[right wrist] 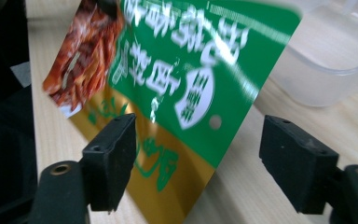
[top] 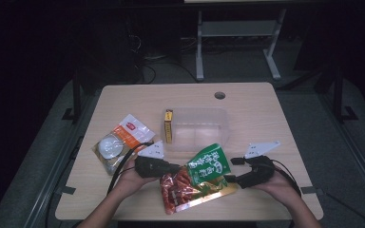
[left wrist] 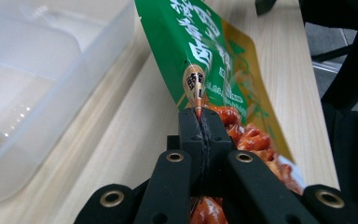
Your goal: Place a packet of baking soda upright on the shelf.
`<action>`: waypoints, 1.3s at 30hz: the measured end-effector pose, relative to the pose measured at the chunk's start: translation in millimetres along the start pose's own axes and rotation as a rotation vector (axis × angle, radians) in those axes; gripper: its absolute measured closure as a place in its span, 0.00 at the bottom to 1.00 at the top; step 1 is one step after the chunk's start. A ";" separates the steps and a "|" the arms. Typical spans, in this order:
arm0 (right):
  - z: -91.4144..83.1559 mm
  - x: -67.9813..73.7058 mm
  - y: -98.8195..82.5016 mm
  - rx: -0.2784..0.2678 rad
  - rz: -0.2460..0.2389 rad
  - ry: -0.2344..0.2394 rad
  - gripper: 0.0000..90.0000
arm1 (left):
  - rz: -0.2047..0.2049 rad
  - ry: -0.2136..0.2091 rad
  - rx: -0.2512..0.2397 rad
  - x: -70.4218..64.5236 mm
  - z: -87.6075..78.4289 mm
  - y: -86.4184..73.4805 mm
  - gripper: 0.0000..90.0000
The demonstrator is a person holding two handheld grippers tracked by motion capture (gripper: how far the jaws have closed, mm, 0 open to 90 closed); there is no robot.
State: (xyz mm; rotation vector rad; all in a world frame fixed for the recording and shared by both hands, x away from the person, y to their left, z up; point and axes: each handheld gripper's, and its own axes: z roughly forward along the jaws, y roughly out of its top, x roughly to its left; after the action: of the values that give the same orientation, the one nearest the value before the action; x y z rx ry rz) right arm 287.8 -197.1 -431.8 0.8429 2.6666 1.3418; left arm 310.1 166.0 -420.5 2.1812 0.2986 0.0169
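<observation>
A snack pouch, green at its top end and red and gold lower down, is tilted up off the table near the front edge. My left gripper comes in from the left and is shut on the pouch's side edge; in the left gripper view its jaws pinch the thin seam of the pouch. My right gripper is at the pouch's right side, open. In the right gripper view its wide-apart jaws flank the pouch's gold corner without pressing on it.
A clear plastic container stands just behind the pouch, with a small yellow box upright against its left wall. An orange and white packet lies at the left. A cable hole is near the table's far edge.
</observation>
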 end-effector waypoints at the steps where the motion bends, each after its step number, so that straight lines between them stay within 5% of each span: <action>1: 0.8 0.8 0.6 0.001 -0.005 0.004 0.26 | 0.004 0.004 -0.007 -0.4 -3.6 0.1 0.99; 15: 27.5 -2.8 30.7 -0.075 -0.023 0.094 0.30 | 0.012 0.053 -0.110 1.2 -48.2 -3.9 1.00; 23: 45.6 -7.8 53.1 -0.095 -0.062 0.169 0.43 | 0.015 0.054 -0.112 1.8 -50.8 -4.3 1.00; 30: 45.2 -11.0 47.7 -0.113 -0.048 0.197 0.63 | 0.018 0.043 -0.129 -0.2 -49.6 -3.1 1.00; 39: 49.4 -12.5 45.6 -0.099 -0.035 0.237 0.65 | 0.021 0.044 -0.145 -1.4 -49.9 -2.2 1.00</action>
State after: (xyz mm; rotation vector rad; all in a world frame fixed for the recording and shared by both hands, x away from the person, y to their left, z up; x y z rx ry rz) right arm 332.3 -145.1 -430.9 0.6610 2.7398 1.6450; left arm 302.3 206.8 -392.7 2.0423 0.2906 0.0958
